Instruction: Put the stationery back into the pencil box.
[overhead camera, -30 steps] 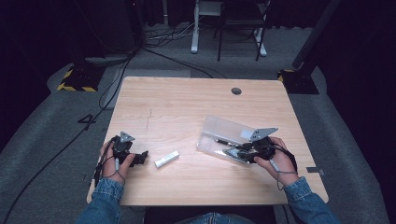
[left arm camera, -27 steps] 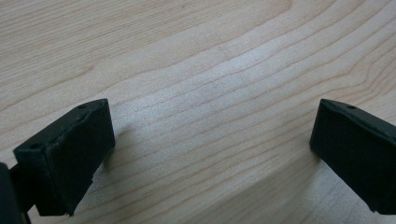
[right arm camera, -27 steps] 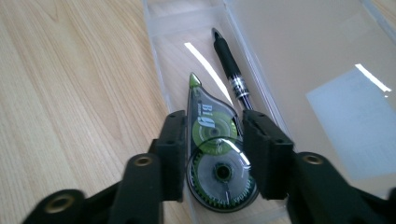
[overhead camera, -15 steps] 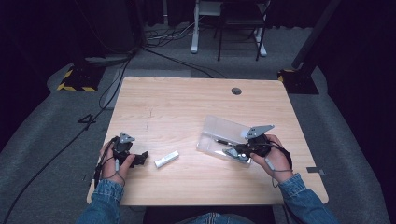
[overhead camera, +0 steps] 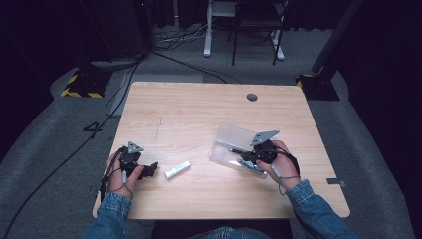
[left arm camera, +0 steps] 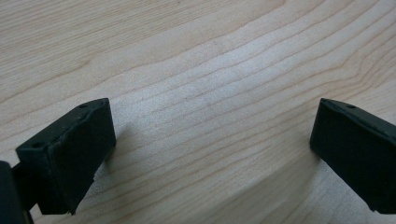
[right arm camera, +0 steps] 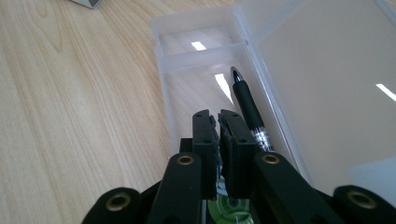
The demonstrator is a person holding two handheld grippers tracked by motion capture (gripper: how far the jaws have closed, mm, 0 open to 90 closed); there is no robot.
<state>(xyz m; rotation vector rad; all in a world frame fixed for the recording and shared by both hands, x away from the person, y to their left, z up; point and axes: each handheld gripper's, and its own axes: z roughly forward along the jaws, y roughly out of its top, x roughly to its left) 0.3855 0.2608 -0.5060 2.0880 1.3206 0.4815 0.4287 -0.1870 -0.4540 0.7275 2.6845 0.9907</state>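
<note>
A clear plastic box (overhead camera: 230, 135) lies open on the right half of the table, its lid folded back. A black pen (right arm camera: 247, 109) rests along the box's long compartment, tip pointing away. My right gripper (right arm camera: 218, 119) hovers over the near end of the box beside the pen, jaws pressed together with nothing between them. In the high view the right gripper (overhead camera: 242, 159) points left over the box. A small white bar (overhead camera: 177, 170) lies on the wood at centre. My left gripper (overhead camera: 151, 168) rests to its left, and its jaws (left arm camera: 210, 140) stand wide apart over bare wood.
The wooden table (overhead camera: 199, 109) has a round cable hole (overhead camera: 252, 97) near its far edge. Cables, a chair base and a desk leg stand on the dark floor beyond the table.
My right gripper has shifted slightly left over the box. The left gripper and the white bar have not moved.
</note>
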